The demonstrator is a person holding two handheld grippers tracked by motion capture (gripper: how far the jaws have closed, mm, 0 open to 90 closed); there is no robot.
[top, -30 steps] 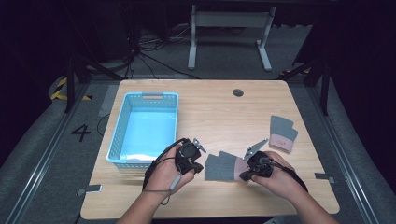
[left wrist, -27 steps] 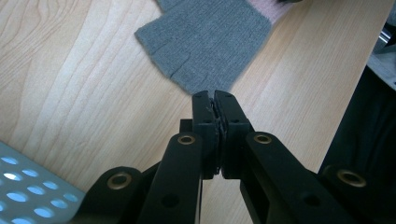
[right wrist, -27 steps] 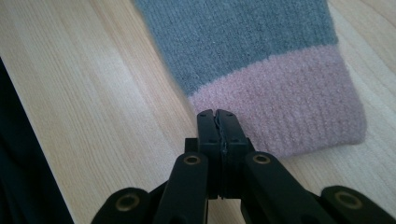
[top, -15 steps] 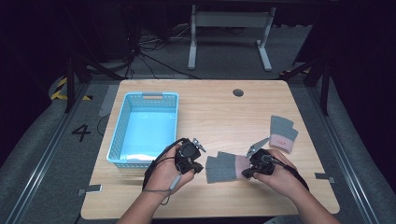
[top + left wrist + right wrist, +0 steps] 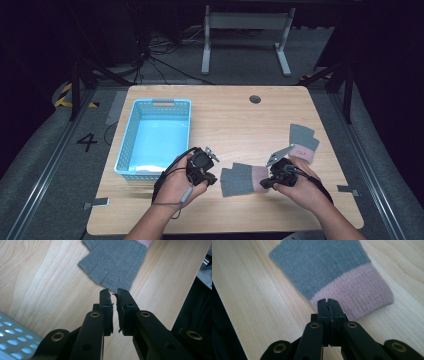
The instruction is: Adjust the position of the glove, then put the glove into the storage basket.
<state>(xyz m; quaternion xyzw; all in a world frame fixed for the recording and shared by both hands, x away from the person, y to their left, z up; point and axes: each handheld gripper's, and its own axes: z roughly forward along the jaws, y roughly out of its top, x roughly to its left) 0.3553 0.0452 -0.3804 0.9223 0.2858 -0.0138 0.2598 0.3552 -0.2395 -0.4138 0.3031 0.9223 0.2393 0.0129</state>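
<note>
Evidently the work in hand concerns the grey glove (image 5: 239,180) with a pink cuff that lies flat on the wooden table (image 5: 230,120), low in the middle of the high view, between the two hands. The left gripper (image 5: 210,179) sits just beside the glove's finger end; in the left gripper view its jaws stand only a sliver apart, with a few fibres showing between the pads, and the tips rest at the very edge of the knit, so whether they have truly caught any of it cannot be told. The right gripper (image 5: 263,183) comes in at the cuff end; in the right gripper view its jaws are pressed fully together, with the tips at the lower border of the pink cuff (image 5: 359,290), and nothing can be seen pinched between them. A second glove (image 5: 303,141) of the same colours lies well apart toward the right of the high view, and the blue basket (image 5: 131,145) stands at the left of the table, near the left hand, with nothing to be made out in it. My judgement is that this is the gripping step, before any lift: each end of the near glove is being addressed. The next move would call for both grippers to part their jaws slightly, pinch cloth firmly, and raise the glove level, probably toward the basket.
</note>
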